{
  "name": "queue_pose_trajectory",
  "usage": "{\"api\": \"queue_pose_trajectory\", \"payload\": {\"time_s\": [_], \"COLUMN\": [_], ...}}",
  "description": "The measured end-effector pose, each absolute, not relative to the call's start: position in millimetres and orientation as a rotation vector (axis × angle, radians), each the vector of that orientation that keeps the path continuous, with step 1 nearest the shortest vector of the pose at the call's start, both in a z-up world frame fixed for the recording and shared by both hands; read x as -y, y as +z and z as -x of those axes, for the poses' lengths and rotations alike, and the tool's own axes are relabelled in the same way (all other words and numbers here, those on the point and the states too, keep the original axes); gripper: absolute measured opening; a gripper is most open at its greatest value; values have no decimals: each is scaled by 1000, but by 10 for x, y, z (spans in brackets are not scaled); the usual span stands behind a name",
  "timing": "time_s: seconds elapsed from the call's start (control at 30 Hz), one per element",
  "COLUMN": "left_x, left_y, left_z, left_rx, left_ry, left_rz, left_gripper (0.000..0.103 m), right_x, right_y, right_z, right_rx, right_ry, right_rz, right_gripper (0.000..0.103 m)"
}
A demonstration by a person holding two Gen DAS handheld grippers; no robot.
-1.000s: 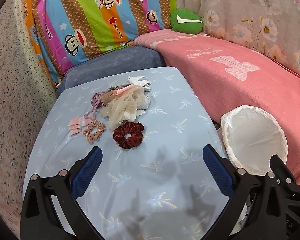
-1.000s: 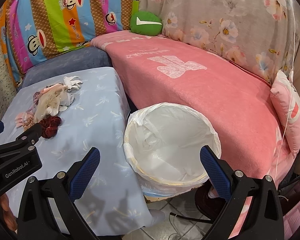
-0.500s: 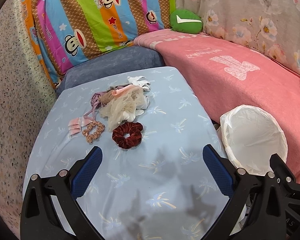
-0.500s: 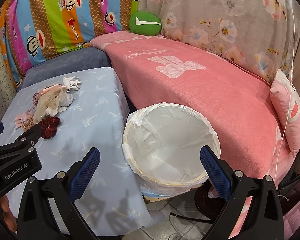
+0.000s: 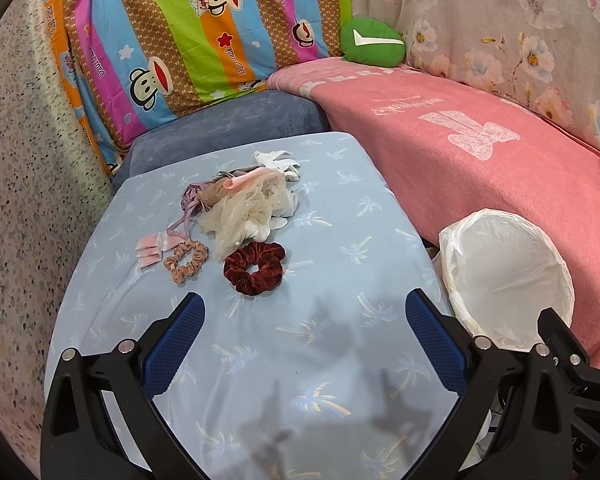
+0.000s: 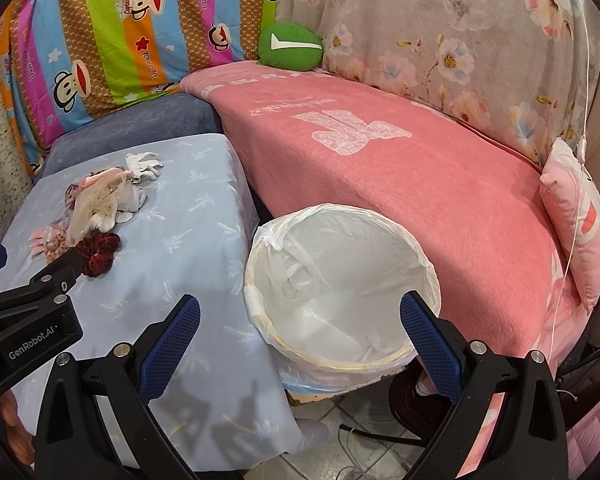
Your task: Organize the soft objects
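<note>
On the light blue table cover (image 5: 332,360) lies a pile of hair accessories: a dark red velvet scrunchie (image 5: 254,267), a tan scrunchie (image 5: 186,260), a cream tulle piece (image 5: 244,210), pink bows (image 5: 152,249) and a white piece (image 5: 276,160). My left gripper (image 5: 302,340) hovers open just short of the red scrunchie, holding nothing. A white lined basket (image 6: 340,284) stands to the right of the table. Above its near rim, my right gripper (image 6: 300,340) is open and empty. The red scrunchie (image 6: 100,254) and the pile show at the left of the right wrist view.
A pink blanket (image 6: 400,160) covers the sofa behind the basket. A green cushion (image 5: 372,42) and a striped monkey-print pillow (image 5: 204,32) rest at the back. A pink pillow (image 6: 576,220) leans at the right. Tiled floor with cables (image 6: 360,432) lies below the basket.
Both views have shifted only slightly; the left gripper has drawn back a little from the pile. Both grippers stay open and nothing on the table has moved.
</note>
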State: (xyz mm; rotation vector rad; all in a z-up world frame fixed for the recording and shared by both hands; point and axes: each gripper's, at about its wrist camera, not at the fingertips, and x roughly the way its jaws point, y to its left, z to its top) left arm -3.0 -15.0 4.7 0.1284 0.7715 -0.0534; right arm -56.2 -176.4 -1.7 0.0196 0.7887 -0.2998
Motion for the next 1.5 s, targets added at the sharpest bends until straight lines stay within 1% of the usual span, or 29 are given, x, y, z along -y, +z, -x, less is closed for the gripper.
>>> {"api": "queue_pose_trajectory", "payload": {"time_s": [0.9,1.5], "left_x": [162,131], "left_y": [42,7], "left_z": [54,-88], "left_rx": [-773,-797], "left_ry": [-59,-92], "left_rz": [-124,-114], "left_gripper": [96,96], "right_x": [1759,1735], "right_y": [-21,-39], "right_z": [564,458], "right_rx": [-788,-798], "right_ry": [-301,-306], "right_rz": [-19,-21], "right_gripper": [97,97]}}
